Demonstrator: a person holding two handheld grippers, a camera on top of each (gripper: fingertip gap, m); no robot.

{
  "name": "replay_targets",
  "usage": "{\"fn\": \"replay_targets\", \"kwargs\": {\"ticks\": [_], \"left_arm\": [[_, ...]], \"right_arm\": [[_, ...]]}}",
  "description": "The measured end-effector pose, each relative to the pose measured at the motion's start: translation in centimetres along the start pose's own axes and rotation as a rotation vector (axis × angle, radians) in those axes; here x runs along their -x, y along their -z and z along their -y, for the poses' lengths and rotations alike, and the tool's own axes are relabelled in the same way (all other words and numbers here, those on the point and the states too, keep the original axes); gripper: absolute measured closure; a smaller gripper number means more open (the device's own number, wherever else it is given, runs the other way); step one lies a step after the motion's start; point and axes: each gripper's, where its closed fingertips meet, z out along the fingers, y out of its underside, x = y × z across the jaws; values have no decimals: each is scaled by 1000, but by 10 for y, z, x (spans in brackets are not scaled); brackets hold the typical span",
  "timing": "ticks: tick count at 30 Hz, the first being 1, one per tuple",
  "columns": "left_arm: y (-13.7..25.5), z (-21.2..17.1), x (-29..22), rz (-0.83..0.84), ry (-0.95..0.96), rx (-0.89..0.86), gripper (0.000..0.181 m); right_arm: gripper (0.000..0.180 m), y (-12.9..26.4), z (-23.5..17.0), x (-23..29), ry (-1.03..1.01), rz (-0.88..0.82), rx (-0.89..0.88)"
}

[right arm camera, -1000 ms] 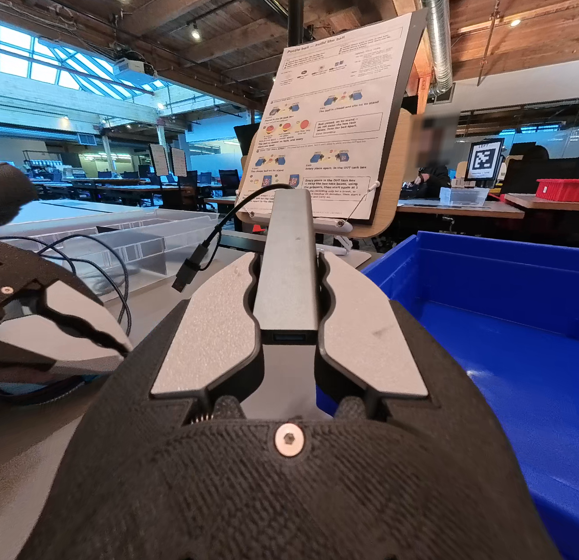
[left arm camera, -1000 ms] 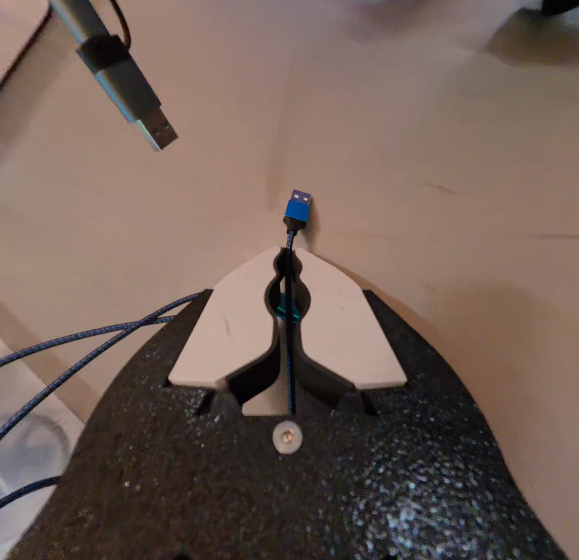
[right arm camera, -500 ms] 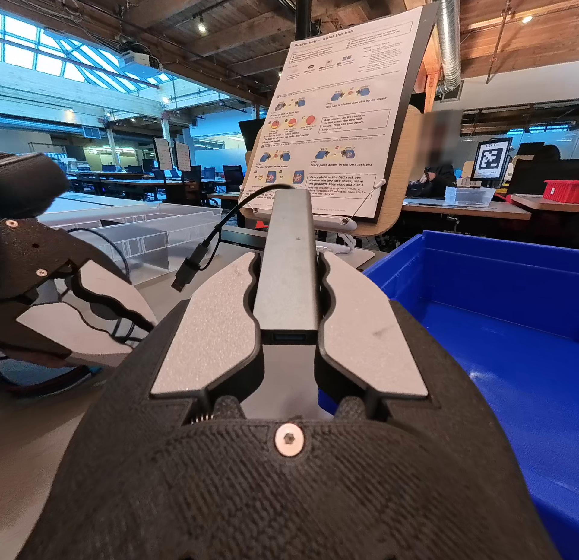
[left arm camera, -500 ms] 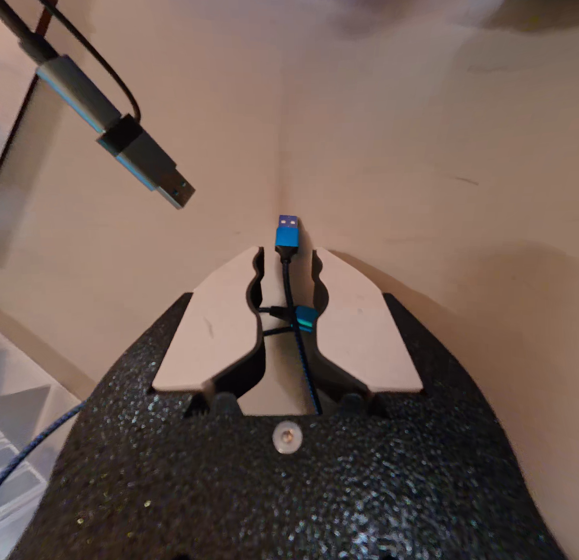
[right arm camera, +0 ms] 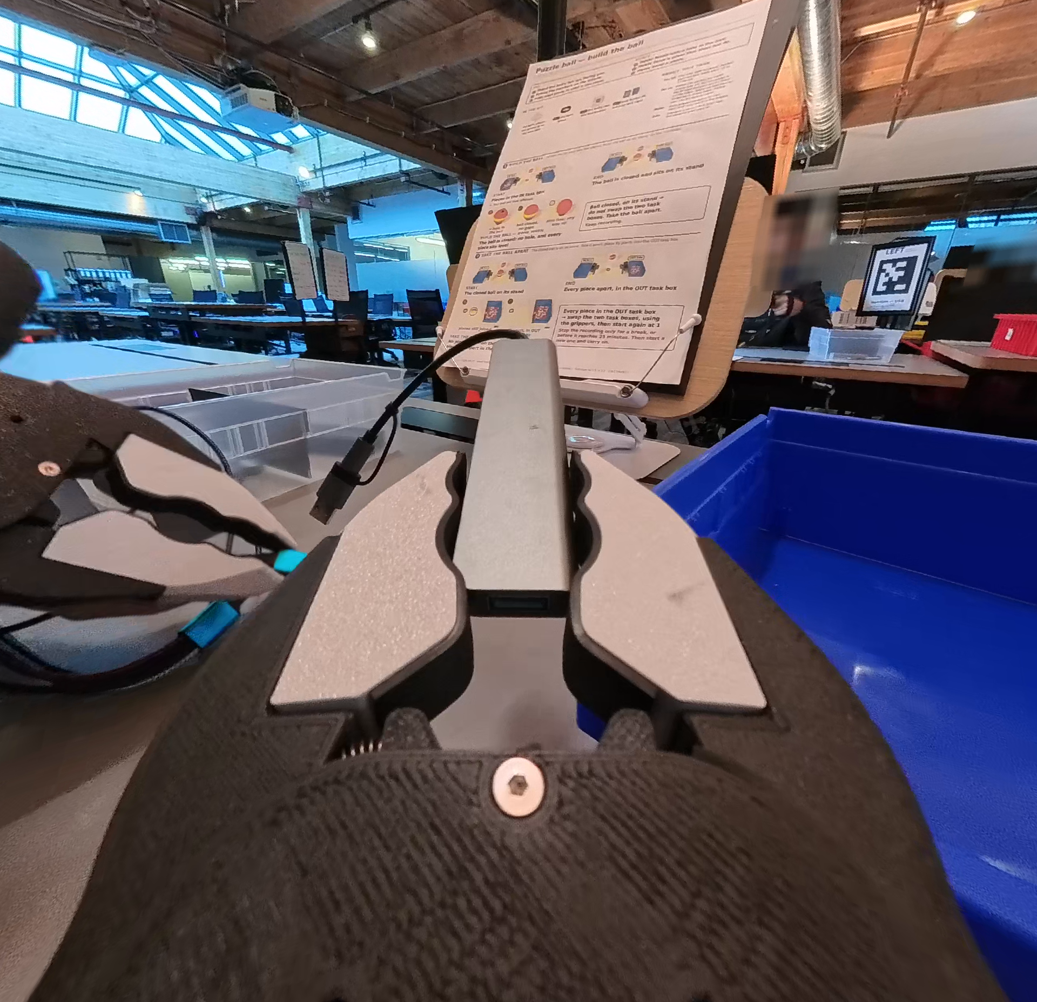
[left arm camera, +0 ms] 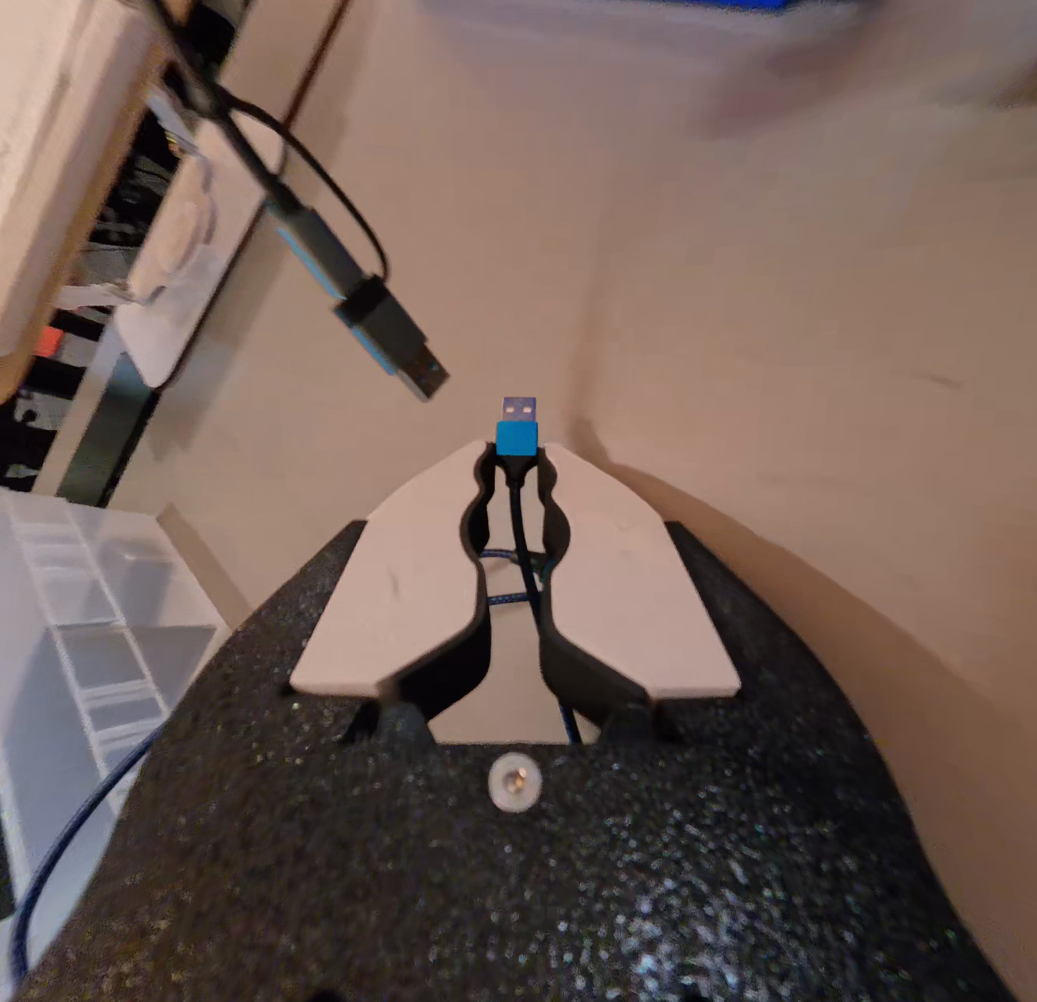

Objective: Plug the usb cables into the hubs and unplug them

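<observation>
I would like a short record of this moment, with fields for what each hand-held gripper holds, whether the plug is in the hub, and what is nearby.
left hand-held gripper: shut on blue USB plug
right hand-held gripper: shut on grey hub
plugged in: no, plug is apart from hub
hub's own cable plug: hanging loose
nearby: blue bin right of hub, clear tray on the other side

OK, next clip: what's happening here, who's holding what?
A person is working with two handheld grippers over a tan table. The right gripper is shut on a grey USB hub, lifted off the table, its own short black cable and plug dangling free. The left gripper pinches a blue USB plug by its housing, its metal tip pointing forward. The blue plug is not in the hub yet. A blue bin sits to the right.
</observation>
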Motion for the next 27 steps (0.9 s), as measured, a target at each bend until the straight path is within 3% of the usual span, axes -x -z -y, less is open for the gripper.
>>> {"fn": "replay_targets", "kwargs": {"ticks": [1,7,12,27], "left_arm": [[4,4,4,23,18,-12,168],[33,57,-4,-28,224,-121,168],[39,96,2,-39,266,-184,168],[34,105,22,-31,284,-218,168]], "right_arm": [[144,0,0,0,-8,3,1],[144,-3,-5,1,-53,10,44],[144,-4,-7,7,-66,42,63],[144,-9,-9,35,-34,170,75]]}}
